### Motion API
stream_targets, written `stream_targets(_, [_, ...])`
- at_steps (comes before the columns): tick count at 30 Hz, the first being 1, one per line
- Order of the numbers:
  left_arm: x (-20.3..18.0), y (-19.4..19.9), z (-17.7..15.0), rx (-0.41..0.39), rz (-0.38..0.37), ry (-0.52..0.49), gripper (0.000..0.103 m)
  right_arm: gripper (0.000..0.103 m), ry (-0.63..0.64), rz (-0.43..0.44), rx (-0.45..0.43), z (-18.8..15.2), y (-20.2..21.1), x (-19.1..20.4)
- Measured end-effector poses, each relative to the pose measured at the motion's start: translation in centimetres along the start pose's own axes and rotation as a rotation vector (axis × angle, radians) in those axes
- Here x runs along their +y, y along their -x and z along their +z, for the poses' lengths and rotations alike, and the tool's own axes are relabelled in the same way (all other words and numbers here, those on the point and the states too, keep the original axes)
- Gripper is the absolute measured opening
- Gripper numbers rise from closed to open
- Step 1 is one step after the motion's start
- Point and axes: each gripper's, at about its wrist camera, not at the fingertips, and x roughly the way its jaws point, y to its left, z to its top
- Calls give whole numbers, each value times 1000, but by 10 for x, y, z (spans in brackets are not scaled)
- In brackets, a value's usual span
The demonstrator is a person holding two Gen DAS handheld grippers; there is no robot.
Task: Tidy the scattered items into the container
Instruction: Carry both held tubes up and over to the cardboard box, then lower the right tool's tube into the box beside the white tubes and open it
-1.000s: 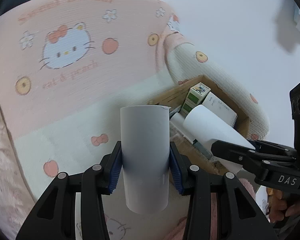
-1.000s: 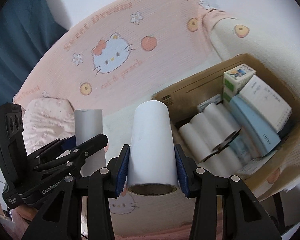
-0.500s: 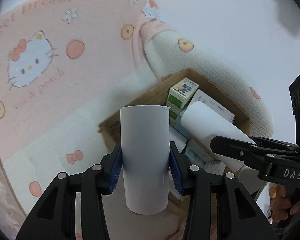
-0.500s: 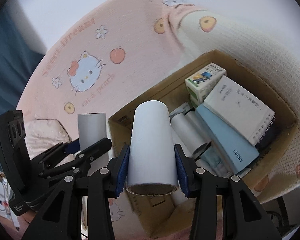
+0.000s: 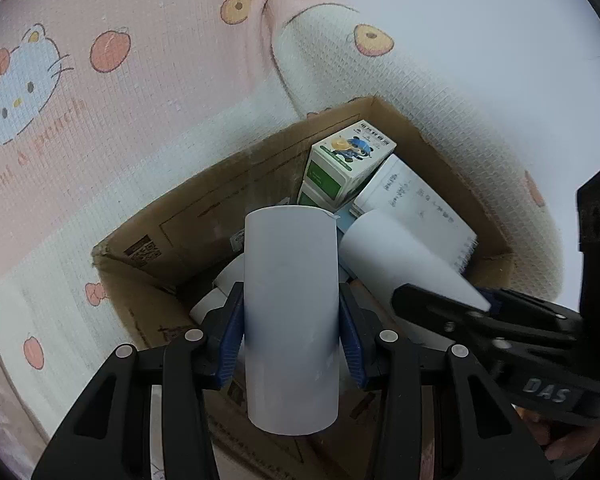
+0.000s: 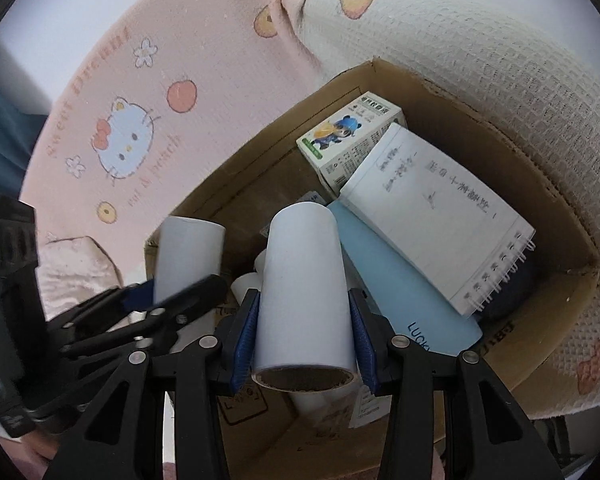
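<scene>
Both grippers have moved in over the box (image 5: 260, 168) since a second ago; it now fills both views. Left gripper (image 5: 291, 322): blue pads clamped on a white roll (image 5: 291, 312), held upright above the box's near-left corner. Right gripper (image 6: 305, 330): clamped on a second roll (image 6: 305, 284), cardboard core toward the camera, above loose rolls (image 6: 246, 284) inside. At 1 o'clock: carton (image 6: 352, 136), notebook (image 6: 440, 216), blue book (image 6: 400, 280). Box sits on a pink blanket (image 6: 204, 40).
</scene>
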Motion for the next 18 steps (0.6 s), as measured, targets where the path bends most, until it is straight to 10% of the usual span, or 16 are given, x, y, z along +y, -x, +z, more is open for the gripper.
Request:
stream_targets(8, [-4,-25,5,74,-18,78,47,41,-18,-78,-12,8,8,-24])
stream_targets(18, [5,-42,7,114,8,125,47,41,-27,27,5,13,0,-29])
